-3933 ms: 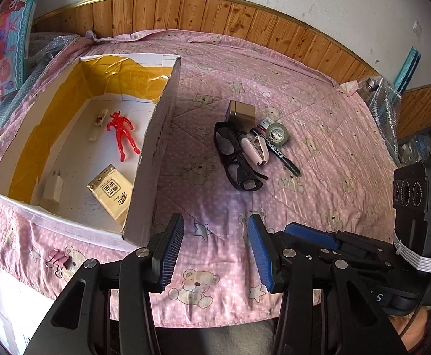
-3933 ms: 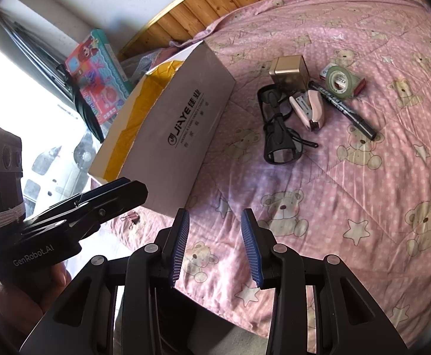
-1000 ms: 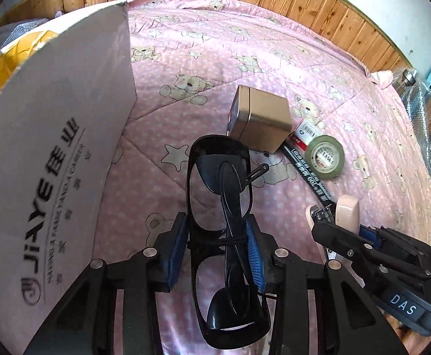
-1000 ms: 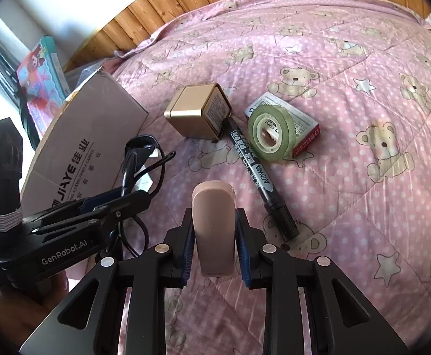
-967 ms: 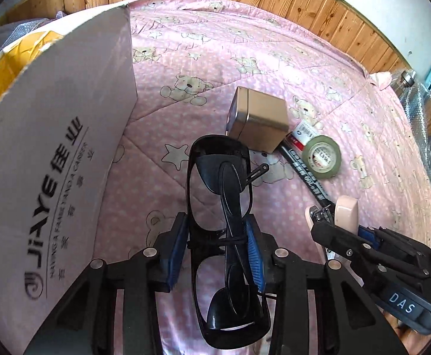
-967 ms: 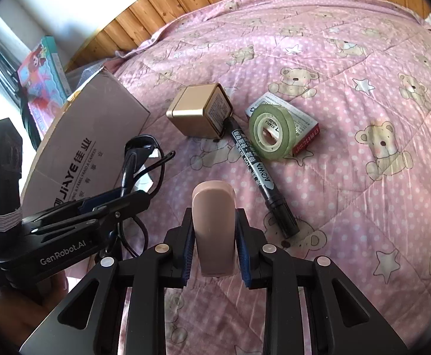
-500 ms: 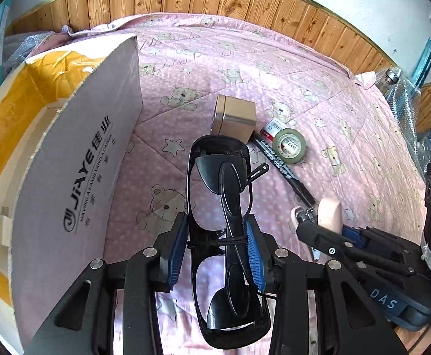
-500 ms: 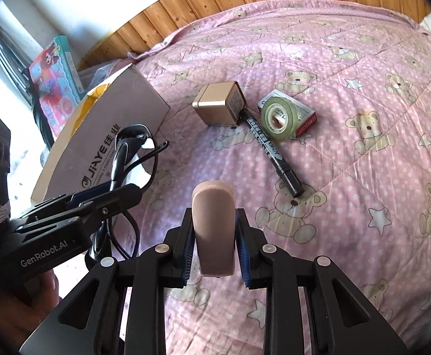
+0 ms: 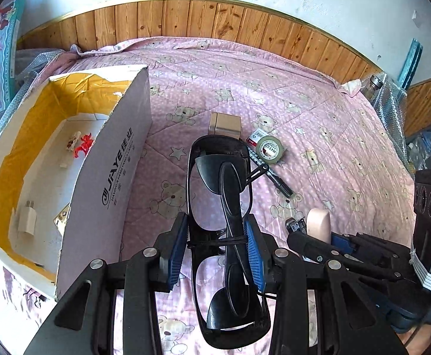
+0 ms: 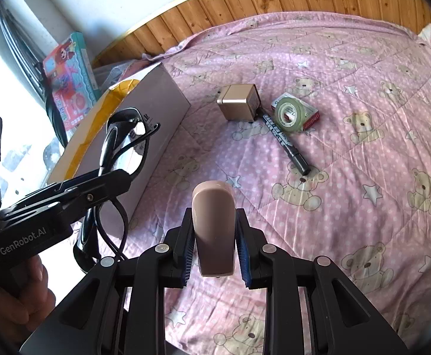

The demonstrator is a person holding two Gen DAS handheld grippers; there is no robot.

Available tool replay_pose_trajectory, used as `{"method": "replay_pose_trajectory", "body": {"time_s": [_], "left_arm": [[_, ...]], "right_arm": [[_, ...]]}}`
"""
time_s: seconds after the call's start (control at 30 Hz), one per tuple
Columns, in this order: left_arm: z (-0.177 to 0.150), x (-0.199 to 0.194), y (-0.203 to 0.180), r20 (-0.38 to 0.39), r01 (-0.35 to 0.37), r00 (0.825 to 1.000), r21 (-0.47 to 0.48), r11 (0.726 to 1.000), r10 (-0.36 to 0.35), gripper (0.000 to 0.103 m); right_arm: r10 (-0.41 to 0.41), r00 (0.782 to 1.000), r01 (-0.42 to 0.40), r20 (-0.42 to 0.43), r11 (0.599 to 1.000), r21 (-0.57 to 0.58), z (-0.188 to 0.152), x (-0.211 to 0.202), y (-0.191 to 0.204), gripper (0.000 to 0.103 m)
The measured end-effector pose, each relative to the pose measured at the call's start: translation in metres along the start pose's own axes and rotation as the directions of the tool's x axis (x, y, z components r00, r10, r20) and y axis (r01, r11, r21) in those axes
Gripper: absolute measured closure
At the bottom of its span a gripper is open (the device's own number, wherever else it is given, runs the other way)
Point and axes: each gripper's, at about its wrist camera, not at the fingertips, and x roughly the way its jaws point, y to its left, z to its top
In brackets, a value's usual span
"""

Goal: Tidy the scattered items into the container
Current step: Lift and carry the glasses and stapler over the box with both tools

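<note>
JiAYE-printed box (image 9: 109, 177), left tool (image 9: 215, 245) clamped on glasses (image 9: 224, 207) — right tool (image 10: 214, 244) clamped on stapler (image 10: 214, 230)

Both grippers clamped and raised
Left gripper (image 9: 217, 247) grips glasses (image 9: 224, 207); right gripper (image 10: 214, 251) grips a stapler (image 10: 214, 230), side by side.

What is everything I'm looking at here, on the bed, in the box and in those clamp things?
Cardboard box: one, white outside, yellow-lined, left on the bed.
Red toy figure: one, inside the box.
Charger plug: one, white, inside the box.
Metal tin: one, gold, mid-bed.
Marker pen: one, black, beside the tin.
Tape roll: one, green, on a small red-and-white box.
Bedspread: one, pink, teddy-bear print.
Glasses: one, black, gripped in the left gripper.
Stapler: one, pink, gripped in the right gripper.
Hand: one, holding the left gripper.
</note>
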Motion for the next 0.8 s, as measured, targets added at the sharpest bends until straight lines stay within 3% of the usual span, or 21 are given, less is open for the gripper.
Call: {"method": "replay_pose_trajectory", "body": {"time_s": [0.8], "left_arm": [[-0.021,-0.079,-0.005,0.13,0.031,0.991,0.008,0.999,-0.032,0.064]], "right_arm": [[-0.006,0.999,0.01,0.05,0.997,-0.073,-0.028,-0.045,0.045,0.076]]}}
